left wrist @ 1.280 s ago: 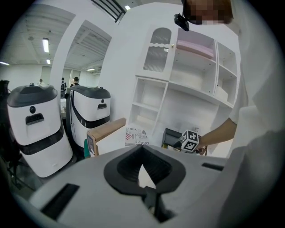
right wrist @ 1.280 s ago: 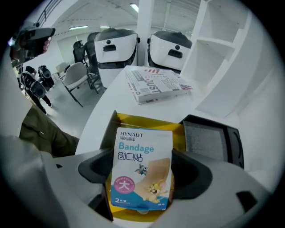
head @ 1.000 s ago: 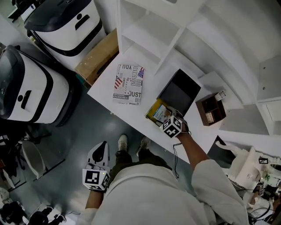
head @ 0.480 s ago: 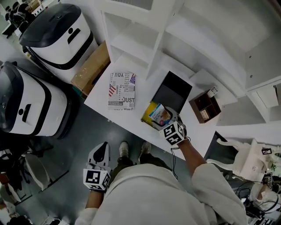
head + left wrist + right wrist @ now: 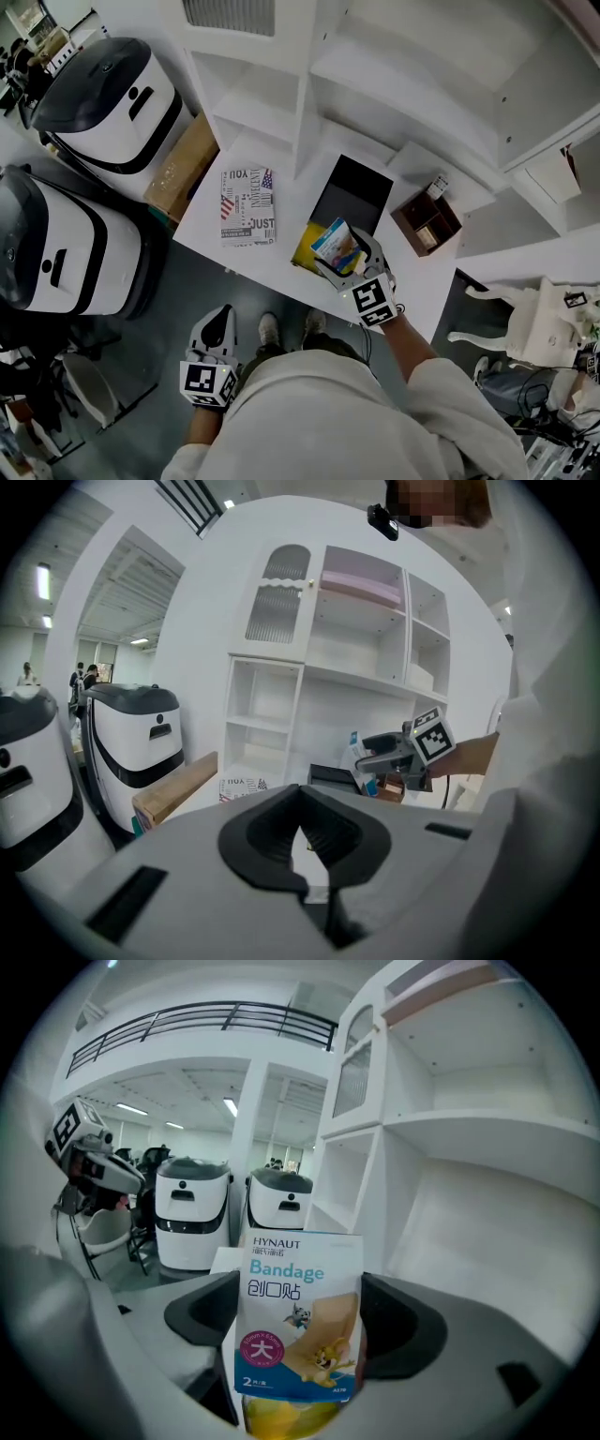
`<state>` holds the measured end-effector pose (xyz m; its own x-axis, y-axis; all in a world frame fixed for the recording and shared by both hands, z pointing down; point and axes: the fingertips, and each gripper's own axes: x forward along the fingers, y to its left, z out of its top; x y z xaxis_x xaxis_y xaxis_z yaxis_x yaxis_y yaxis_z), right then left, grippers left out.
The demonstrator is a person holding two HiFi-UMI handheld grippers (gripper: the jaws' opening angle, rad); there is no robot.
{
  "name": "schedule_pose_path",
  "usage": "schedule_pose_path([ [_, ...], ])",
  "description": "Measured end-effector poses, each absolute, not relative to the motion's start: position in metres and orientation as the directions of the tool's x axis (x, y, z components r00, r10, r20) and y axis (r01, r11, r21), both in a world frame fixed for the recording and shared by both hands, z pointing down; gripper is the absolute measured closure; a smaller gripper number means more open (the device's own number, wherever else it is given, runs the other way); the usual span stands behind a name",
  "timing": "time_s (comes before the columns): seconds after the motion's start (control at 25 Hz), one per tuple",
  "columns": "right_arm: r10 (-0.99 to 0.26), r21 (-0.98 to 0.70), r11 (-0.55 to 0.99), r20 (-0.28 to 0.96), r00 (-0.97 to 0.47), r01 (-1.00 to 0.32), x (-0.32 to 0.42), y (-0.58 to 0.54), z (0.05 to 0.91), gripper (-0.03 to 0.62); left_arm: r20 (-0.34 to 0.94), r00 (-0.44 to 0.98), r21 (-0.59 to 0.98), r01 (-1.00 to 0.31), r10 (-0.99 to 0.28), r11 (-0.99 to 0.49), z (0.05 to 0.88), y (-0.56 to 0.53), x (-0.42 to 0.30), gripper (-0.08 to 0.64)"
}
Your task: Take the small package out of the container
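Observation:
The small package [image 5: 336,246] is a blue and white bandage pack [image 5: 300,1312]. My right gripper [image 5: 342,258] is shut on its lower part and holds it upright above the yellow container [image 5: 305,251]. A bit of that yellow container [image 5: 281,1419] shows under the pack, between the jaws of my right gripper [image 5: 300,1335]. My left gripper [image 5: 218,314] hangs low beside my body, off the table; in its own view the left gripper [image 5: 305,841] is shut and empty. That view also catches the right gripper [image 5: 394,752] with the package [image 5: 357,752].
A black open box [image 5: 352,195] lies behind the yellow container. A printed magazine [image 5: 248,204] lies at the left of the white table [image 5: 286,202], a small brown box [image 5: 427,223] at the right. White shelves [image 5: 309,84] rise behind. A cardboard box [image 5: 178,167] and two white machines [image 5: 108,94] stand at the left.
My right gripper has risen with the bandage pack, which now stands higher above the yellow container. The left gripper has stayed low by my side.

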<state>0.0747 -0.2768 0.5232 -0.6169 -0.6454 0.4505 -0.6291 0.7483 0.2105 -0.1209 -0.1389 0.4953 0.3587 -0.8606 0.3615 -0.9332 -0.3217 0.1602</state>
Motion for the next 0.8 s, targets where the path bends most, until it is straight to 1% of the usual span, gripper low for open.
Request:
schedule_pose_path([
  [0.52, -0.745, 0.193, 0.667, 0.212, -0.633, -0.720, 0.096, -0.262, 0.446, 0.179, 0.352, 0.397, 0.124, -0.917, -0.848, -0.378, 0.480, -0.149, -0.100, 0.552],
  [0.68, -0.765, 0.132, 0.642, 0.186, -0.617, -0.756, 0.103, -0.254, 0.425, 0.179, 0.349, 0.408, 0.115, -0.912, -0.844, -0.393, 0.477, -0.151, -0.094, 0.552],
  [0.8, -0.773, 0.130, 0.634, 0.148, -0.617, -0.762, 0.107, -0.250, 0.410, 0.179, 0.345, 0.416, 0.109, -0.908, -0.841, -0.404, 0.475, -0.153, -0.089, 0.552],
])
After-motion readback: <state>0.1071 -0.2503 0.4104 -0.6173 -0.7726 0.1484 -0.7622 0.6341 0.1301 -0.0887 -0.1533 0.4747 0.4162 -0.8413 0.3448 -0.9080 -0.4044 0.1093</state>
